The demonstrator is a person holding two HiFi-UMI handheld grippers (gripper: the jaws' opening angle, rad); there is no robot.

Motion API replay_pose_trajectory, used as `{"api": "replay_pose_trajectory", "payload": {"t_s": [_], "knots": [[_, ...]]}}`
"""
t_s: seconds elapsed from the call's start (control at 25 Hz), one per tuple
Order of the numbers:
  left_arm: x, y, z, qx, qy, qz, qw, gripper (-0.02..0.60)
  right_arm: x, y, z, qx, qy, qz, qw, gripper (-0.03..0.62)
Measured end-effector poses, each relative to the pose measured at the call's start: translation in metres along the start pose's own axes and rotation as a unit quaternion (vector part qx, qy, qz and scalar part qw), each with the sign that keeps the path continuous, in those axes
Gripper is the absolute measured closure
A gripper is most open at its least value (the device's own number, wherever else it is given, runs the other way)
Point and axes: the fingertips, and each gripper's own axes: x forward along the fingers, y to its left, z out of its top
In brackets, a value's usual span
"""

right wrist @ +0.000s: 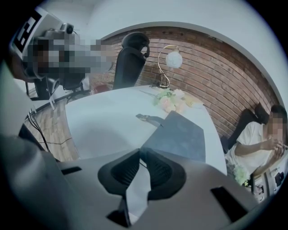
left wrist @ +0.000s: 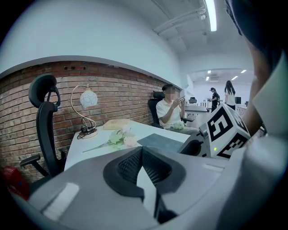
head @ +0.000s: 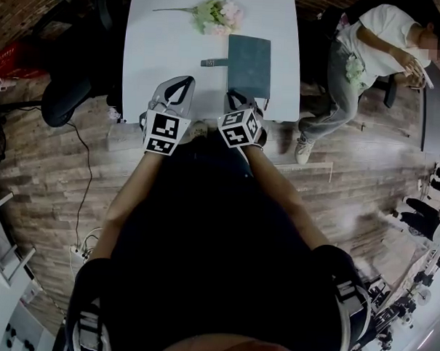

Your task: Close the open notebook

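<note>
The notebook (head: 249, 65) lies flat on the white worktop (head: 160, 52), towards its right side, with the dark cover facing up. No open pages show in any view, so the cover is judged to be already down. Its strap (head: 214, 62) sticks out loose to the left of the book, flat on the worktop and not fastened. Risk one: the worktop looks smooth, so a sideways or forward push on the cover would probably slide the whole book rather than press it shut. It could then drift towards the bunch of flowers (head: 220, 15) at the far end. Risk two: if the loose strap is snagged, the book may be dragged or the cover lifted again. Risk three: pressure on one corner only could swivel the book about that corner. The right gripper (head: 241, 99) sits at the near end of the notebook, and contact cannot be confirmed. In the right gripper view its fingers (right wrist: 121, 168) meet at the tips with nothing between them. The left gripper (head: 182, 86) hangs over bare worktop to the left of the book, well clear of the strap. Its fingers (left wrist: 128, 168) are likewise tip to tip and empty.
</note>
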Motion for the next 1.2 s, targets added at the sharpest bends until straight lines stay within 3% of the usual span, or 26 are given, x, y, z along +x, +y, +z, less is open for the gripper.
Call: {"api": "replay_pose_trajectory", "payload": {"t_s": [0.44, 0.64, 0.76, 0.84, 1.0, 1.2], "knots": [[0.002, -0.003, 0.000, 0.002, 0.002, -0.002, 1.0000, 0.575, 0.003, 0.003, -0.002, -0.001, 0.016, 0.021, 1.000, 0.549], [0.006, -0.007, 0.001, 0.005, 0.002, -0.007, 1.0000, 0.575, -0.004, 0.004, 0.006, 0.037, 0.009, 0.055, 0.998, 0.464], [0.010, -0.009, 0.006, 0.008, -0.005, -0.014, 0.9999, 0.574, -0.022, -0.007, 0.026, 0.068, -0.040, 0.039, 0.996, 0.464], [0.014, -0.010, 0.015, 0.014, -0.015, -0.013, 0.9997, 0.574, -0.041, -0.025, 0.044, 0.109, -0.088, 0.011, 0.990, 0.539], [0.012, -0.004, 0.057, 0.034, -0.065, 0.021, 0.9971, 0.575, -0.095, -0.072, 0.080, 0.160, -0.187, -0.050, 0.968, 0.582], [-0.003, 0.003, 0.138, 0.027, -0.153, 0.039, 0.9871, 0.575, -0.169, -0.125, 0.115, 0.166, -0.279, -0.129, 0.937, 0.582]]}}
